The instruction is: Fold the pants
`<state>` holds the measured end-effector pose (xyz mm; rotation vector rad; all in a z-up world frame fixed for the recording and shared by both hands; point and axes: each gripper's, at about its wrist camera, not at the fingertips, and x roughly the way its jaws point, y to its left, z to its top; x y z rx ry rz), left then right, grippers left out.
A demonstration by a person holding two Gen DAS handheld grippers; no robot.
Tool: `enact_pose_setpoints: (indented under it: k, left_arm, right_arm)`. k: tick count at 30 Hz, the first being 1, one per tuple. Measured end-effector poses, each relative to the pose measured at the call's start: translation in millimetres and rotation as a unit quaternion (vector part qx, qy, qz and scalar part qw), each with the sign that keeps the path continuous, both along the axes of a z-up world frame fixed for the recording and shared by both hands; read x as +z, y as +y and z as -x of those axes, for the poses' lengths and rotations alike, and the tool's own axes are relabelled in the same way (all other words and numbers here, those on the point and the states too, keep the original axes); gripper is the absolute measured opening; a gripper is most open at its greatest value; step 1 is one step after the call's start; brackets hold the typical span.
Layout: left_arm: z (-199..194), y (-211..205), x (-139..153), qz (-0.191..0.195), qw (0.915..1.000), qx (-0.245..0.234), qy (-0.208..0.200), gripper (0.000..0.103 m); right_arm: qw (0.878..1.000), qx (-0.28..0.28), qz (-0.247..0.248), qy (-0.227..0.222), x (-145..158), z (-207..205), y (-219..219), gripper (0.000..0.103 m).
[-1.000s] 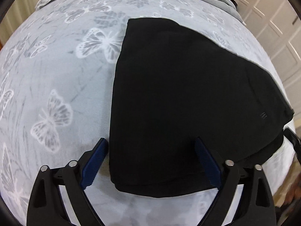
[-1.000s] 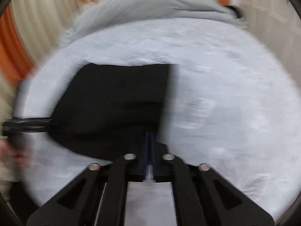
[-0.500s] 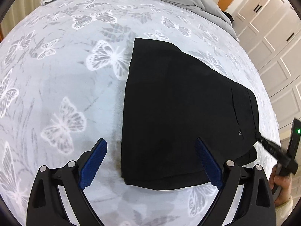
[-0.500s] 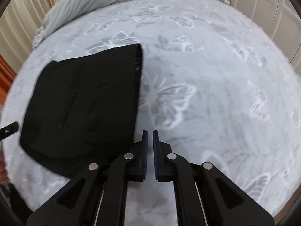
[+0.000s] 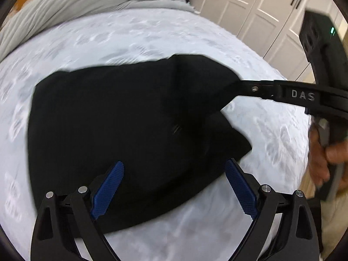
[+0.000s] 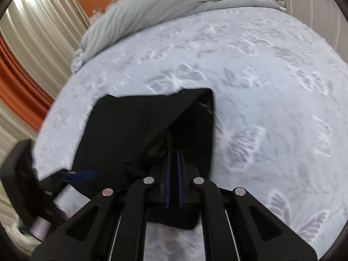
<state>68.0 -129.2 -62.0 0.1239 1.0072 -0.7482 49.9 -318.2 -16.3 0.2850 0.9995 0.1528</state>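
Note:
The black pants (image 5: 121,119) lie folded on the pale butterfly-print bed cover (image 5: 130,37). My left gripper (image 5: 174,174) is open, its blue pads just above the near edge of the pants. In the left wrist view my right gripper (image 5: 241,84) comes in from the right and is shut on the pants' right corner, lifting it off the layer below. In the right wrist view the pants (image 6: 134,126) are raised in a peak at the right gripper (image 6: 174,154), whose blue pads stand close together on the cloth.
A grey duvet (image 6: 174,6) is bunched at the head of the bed. White wardrobe doors (image 5: 250,2) stand to the right. Striped curtains (image 6: 37,39) hang at the left. The left gripper's body (image 6: 24,174) shows at the lower left in the right wrist view.
My right gripper has moved onto the pants' right corner, shut on it and lifted it. My left gripper has swung round over the near edge and stays open.

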Motion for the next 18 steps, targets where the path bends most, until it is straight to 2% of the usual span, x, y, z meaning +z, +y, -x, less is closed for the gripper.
enact_pose_setpoints:
  k: [2, 4, 5, 6, 7, 8, 9, 10, 11, 12, 14, 17, 18]
  left_arm:
    - [-13.6, -16.0, -5.6, 0.009, 0.9999, 0.014, 0.003, 0.092]
    - [-24.9, -26.7, -15.7, 0.022, 0.9995, 0.019, 0.012, 0.087]
    - [-30.0, -30.7, -18.8, 0.017, 0.9995, 0.027, -0.002, 0.081]
    - [-32.7, -32.2, -18.7, 0.016, 0.9993, 0.031, -0.014, 0.067]
    - [-39.9, -31.2, -18.1, 0.023, 0.9987, 0.036, -0.027, 0.039]
    - [-46.5, -26.8, -17.7, 0.041, 0.9984, 0.035, -0.018, 0.030]
    - [-55.3, -19.4, -16.6, 0.079, 0.9963, 0.031, 0.014, 0.014]
    - [-68.0, -7.5, -17.1, 0.123, 0.9895, 0.045, 0.060, 0.013]
    - [-75.5, 2.7, -16.2, 0.149, 0.9836, 0.062, 0.079, 0.012]
    - [-80.1, 10.0, -14.1, 0.162, 0.9808, 0.072, 0.081, 0.011]
    - [-86.0, 18.2, -8.0, 0.166, 0.9806, 0.080, 0.068, 0.010]
    - [-90.3, 23.7, -0.1, 0.188, 0.9759, 0.081, 0.075, 0.010]
    - [-88.9, 24.3, 3.2, 0.189, 0.9763, 0.079, 0.070, 0.010]
  right_arm:
    - [1.000, 0.015, -0.019, 0.020, -13.3, -8.7, 8.0, 0.006]
    - [0.999, 0.022, -0.038, 0.031, -23.6, -17.4, 12.3, 0.006]
    - [0.998, 0.024, -0.045, 0.031, -25.8, -20.4, 12.1, 0.006]
    - [0.998, 0.024, -0.048, 0.030, -24.6, -20.9, 10.3, 0.006]
    - [0.998, 0.023, -0.047, 0.028, -21.9, -19.8, 5.2, 0.006]
    - [0.999, 0.018, -0.043, 0.026, -19.7, -18.2, -0.9, 0.006]
    - [0.999, 0.012, -0.037, 0.025, -17.6, -16.0, -8.1, 0.006]
    - [0.999, 0.008, -0.031, 0.025, -16.5, -12.0, -12.5, 0.006]
    - [0.999, 0.004, -0.020, 0.031, -17.9, -10.1, -20.1, 0.006]
    - [0.999, 0.005, -0.013, 0.035, -20.0, -8.0, -22.0, 0.006]
    - [0.998, 0.018, -0.002, 0.052, -31.9, -10.9, -21.6, 0.006]
    - [0.996, 0.042, 0.012, 0.076, -50.9, -20.2, -9.1, 0.007]
    - [0.996, 0.047, 0.019, 0.078, -54.0, -23.0, -5.4, 0.013]
